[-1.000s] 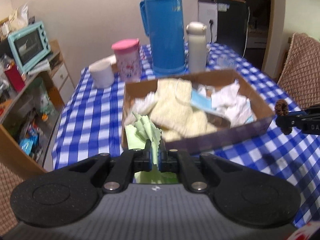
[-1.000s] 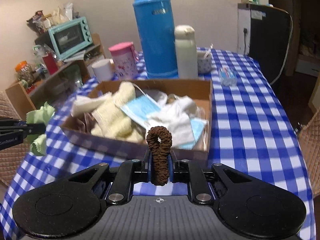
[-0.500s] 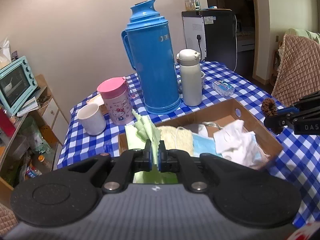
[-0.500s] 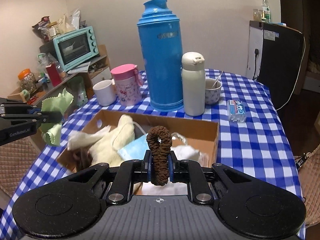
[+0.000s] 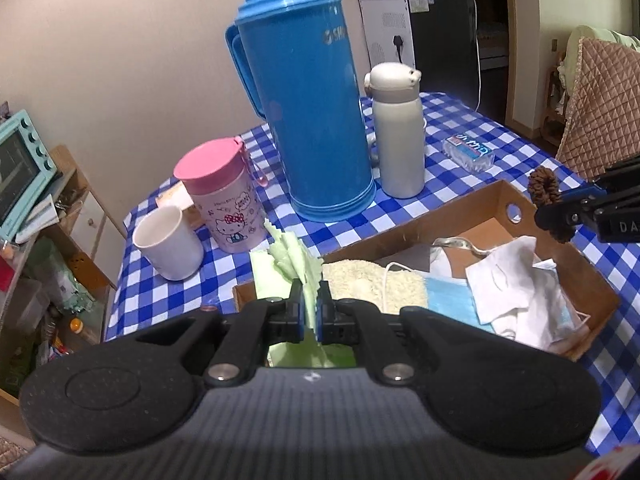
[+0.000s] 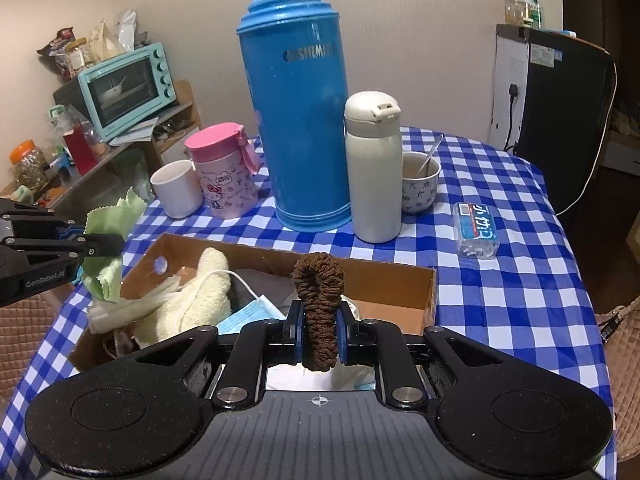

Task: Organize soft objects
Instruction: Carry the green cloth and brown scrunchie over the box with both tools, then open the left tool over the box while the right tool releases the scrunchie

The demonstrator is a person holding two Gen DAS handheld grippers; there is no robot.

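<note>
**Both grippers loaded above the box**

We see the left gripper (image 5: 310, 312) pinching a pale green pinked-edge cloth (image 5: 294, 258) low in centre frame. The right gripper (image 6: 319, 330) clamps a brown knitted scrunchie (image 6: 319, 300), above the open brown cardboard box (image 6: 394, 270) of soft items on the blue-checked tablecloth (image 6: 500, 280).

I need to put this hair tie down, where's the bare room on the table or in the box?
The cardboard box is bare at its right end. The tablecloth is open right of the box, below the cotton swab pack. It is crowded behind the box: white mug, pink cup, blue thermos, cream bottle, bowl.
</note>
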